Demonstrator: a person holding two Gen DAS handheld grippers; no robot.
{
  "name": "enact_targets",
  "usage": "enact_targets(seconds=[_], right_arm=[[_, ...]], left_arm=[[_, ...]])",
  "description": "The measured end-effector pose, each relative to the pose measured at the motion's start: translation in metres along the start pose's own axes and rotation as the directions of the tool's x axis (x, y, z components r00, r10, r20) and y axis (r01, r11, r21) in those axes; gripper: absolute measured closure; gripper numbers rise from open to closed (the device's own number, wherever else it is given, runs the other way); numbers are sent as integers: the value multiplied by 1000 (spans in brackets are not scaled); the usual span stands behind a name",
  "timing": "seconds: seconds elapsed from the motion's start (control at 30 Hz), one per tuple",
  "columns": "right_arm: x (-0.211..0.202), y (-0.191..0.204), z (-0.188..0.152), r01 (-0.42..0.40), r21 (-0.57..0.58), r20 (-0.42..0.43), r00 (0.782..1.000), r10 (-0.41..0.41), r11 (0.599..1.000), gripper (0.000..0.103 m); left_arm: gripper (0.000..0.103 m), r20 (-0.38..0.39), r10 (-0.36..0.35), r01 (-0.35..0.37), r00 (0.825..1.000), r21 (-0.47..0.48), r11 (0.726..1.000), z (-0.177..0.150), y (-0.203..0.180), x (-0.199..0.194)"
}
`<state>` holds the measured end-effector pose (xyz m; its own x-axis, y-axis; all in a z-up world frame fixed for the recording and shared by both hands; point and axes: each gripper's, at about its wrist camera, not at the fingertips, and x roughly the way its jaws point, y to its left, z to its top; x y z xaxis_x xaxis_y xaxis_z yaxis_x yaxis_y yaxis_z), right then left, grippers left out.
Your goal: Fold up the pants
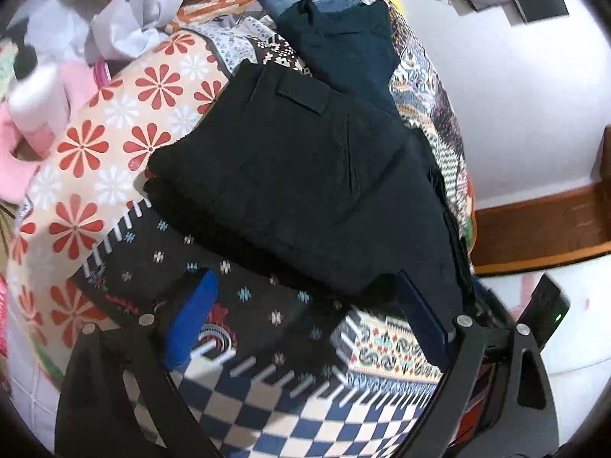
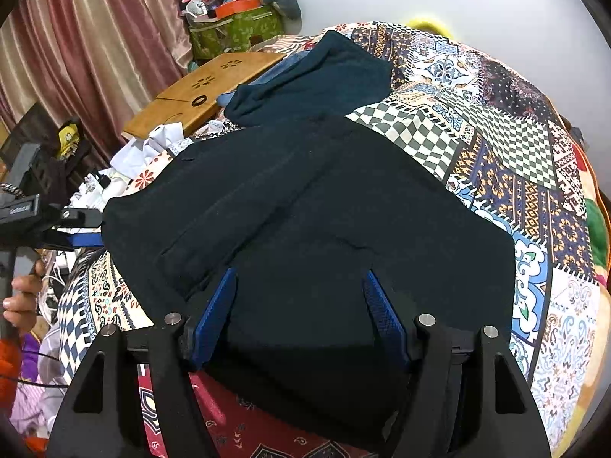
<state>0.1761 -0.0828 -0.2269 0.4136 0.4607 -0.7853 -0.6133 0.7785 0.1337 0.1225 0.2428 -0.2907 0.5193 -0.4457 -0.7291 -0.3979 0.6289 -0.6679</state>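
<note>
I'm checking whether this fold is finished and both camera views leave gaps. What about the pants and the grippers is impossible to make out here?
- Black pants, right wrist view: near edge hidden behind the right gripper; layer count unreadable in dark cloth.
- Teal garment, left wrist view: its lower part is covered by the pants.
- Left gripper, left wrist view: right fingertip merges with the cloth edge; contact unclear.

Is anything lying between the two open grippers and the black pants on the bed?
Nothing visible. The right gripper sits open right at the black pants; the left gripper is open at their edge over the patchwork bedspread.
</note>
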Motion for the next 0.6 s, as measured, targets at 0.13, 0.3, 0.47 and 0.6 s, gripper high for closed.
enact_targets(seconds=[0.13, 0.3, 0.47, 0.6], right_arm=[[1, -1, -1, -17, 14, 6, 1000, 17, 1000, 37], [1, -3, -2, -34, 24, 12, 999, 33, 999, 37], [1, -5, -3, -43, 36, 20, 999, 43, 998, 36], [1, -5, -2, -47, 49, 19, 999, 46, 998, 36]], left_arm=[[9, 1, -74, 74, 997, -84, 994, 14, 18, 10], [42, 14, -13, 15, 1000, -130, 991, 35, 34, 23], [69, 33, 32, -28, 999, -134, 991, 47, 41, 29], [76, 93, 100, -93, 991, -73, 993, 52, 31, 20]])
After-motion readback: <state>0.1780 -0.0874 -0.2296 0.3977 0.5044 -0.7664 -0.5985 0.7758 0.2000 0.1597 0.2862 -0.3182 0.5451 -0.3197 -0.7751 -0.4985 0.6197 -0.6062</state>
